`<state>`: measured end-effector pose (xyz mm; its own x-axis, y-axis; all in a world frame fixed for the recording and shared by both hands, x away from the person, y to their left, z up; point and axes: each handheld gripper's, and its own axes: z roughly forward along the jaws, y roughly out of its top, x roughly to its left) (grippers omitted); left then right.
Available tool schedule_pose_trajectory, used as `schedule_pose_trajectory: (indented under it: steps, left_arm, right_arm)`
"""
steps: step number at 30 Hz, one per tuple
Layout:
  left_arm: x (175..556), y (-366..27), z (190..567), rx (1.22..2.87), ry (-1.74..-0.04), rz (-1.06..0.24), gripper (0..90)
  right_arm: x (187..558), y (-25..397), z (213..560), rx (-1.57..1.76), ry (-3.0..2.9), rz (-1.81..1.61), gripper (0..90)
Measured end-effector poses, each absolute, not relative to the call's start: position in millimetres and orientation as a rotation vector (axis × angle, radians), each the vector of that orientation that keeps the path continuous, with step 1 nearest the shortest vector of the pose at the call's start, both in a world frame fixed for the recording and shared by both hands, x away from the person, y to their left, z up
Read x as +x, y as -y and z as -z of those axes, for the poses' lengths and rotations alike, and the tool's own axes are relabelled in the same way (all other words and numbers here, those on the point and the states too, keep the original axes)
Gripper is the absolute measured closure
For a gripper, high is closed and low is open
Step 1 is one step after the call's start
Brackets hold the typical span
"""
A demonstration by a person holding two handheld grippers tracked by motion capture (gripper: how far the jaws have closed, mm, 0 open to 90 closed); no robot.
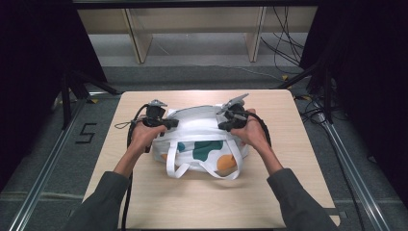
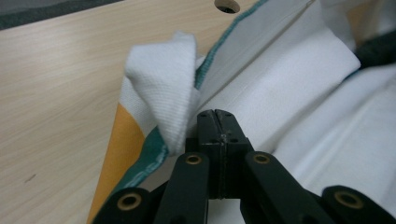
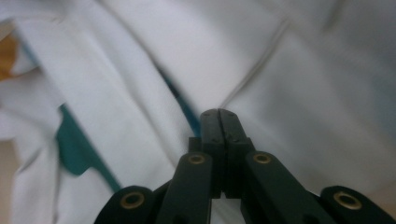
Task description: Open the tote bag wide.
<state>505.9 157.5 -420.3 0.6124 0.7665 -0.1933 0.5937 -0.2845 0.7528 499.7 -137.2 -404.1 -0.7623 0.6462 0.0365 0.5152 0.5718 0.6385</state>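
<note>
High view shows a white tote bag with teal and orange patches lying at the middle of the wooden table, its loop handles trailing toward the bottom of the frame. At centre left, the left gripper sits at the bag's left upper edge; in the left gripper view its jaws are pressed together, apparently pinching the cloth beside a folded white strap. At centre right, the right gripper meets the bag's right upper edge, and the right gripper view shows its jaws closed against white fabric, likely nipping a thin layer. The risk is slippage: each bite looks shallow, so pulling the two edges apart could tug the cloth free or drag the whole bag sideways.
</note>
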Motion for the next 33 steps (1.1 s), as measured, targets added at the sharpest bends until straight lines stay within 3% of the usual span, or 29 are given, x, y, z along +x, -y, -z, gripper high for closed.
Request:
schedule_pose_trajectory:
  steps: [4,7,12,15,21,27,29,33]
  left_arm:
    - [519.3,-150.7,424.1,2.028,-1.104,-0.233,89.4]
    - [524.2,-145.1,426.7,2.030,-1.128,-0.231,89.4]
    - [519.1,-143.2,424.4,2.037,-1.115,-0.254,89.4]
    - [502.8,-143.9,413.3,2.016,-1.044,-0.267,89.0]
    - [476.0,-134.0,417.4,2.096,-0.928,-0.224,87.9]
    - [447.2,-127.2,437.1,2.206,-0.843,-0.138,89.1]
    - [431.2,-131.5,447.5,2.309,-0.765,-0.123,89.4]
    - [410.7,-134.9,462.2,2.293,-0.768,-0.112,89.5]
  right_arm:
    - [465.9,143.0,412.1,0.836,-2.736,-0.917,90.0]
    - [428.2,138.7,438.5,0.682,-2.851,-0.835,90.0]
    - [418.6,134.7,449.6,0.730,-2.865,-0.798,90.0]
    - [430.6,137.2,420.1,0.714,-2.728,-0.982,90.0]
    - [456.8,123.6,396.6,0.739,-2.629,-1.020,90.0]
    - [497.0,95.7,410.2,0.758,-2.604,-0.832,90.0]
    - [519.2,84.0,418.7,0.812,-2.555,-0.703,90.0]
    - [541.9,82.5,424.3,0.903,-2.502,-0.669,90.0]
